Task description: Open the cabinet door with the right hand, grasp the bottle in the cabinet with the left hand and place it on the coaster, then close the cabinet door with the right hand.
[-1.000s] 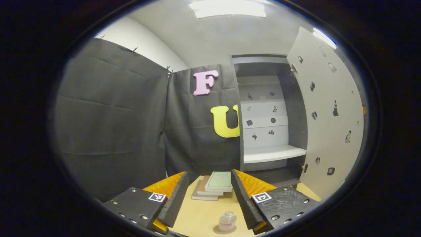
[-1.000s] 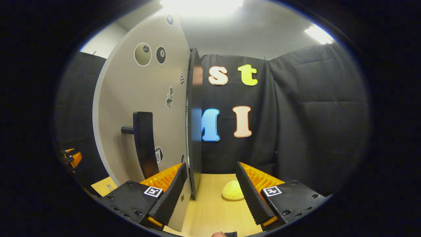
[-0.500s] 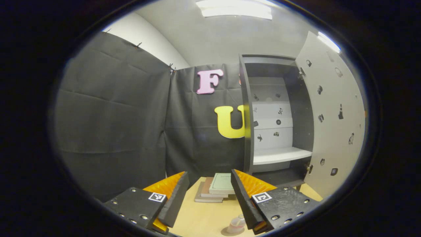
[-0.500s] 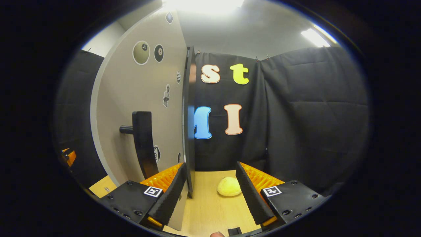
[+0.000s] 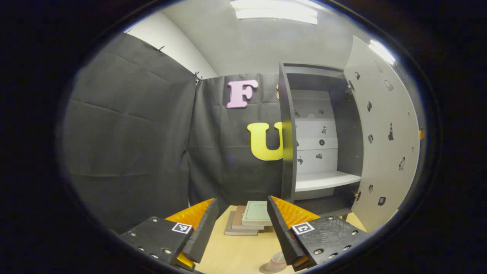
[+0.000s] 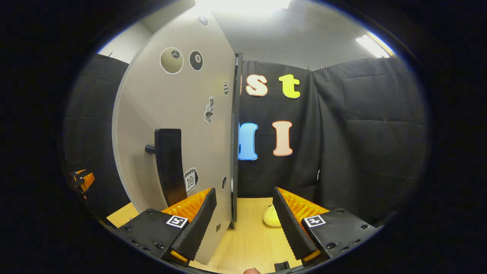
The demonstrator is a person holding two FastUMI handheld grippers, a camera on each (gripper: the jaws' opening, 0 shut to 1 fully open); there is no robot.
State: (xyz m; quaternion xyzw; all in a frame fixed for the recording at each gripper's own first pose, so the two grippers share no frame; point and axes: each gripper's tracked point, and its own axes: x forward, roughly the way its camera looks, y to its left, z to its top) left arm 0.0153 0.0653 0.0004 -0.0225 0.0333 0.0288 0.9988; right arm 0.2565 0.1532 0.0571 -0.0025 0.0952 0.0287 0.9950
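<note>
- A black-cloth booth surrounds a pale wooden tabletop (image 5: 239,251); on it stands a dark cabinet (image 5: 335,114) with a white shelf (image 5: 325,180), its grey sticker-dotted door (image 5: 384,152) swung open.
- My left hand-held gripper (image 5: 239,224) hangs above the tabletop, its fingers spread wide and holding nothing.
- The small clear plastic bottle (image 5: 277,260) sits on a round brown coaster (image 5: 266,269), low beside my left gripper's right finger.
- A stack of books (image 5: 249,219) lies ahead between the fingers.
- My right hand-held gripper (image 6: 243,222) is wide apart and empty, with the door's edge (image 6: 234,152) between its fingers and the black handle (image 6: 169,163) to the left.
- A yellow rounded object (image 6: 271,220) rests on the tabletop beyond.
</note>
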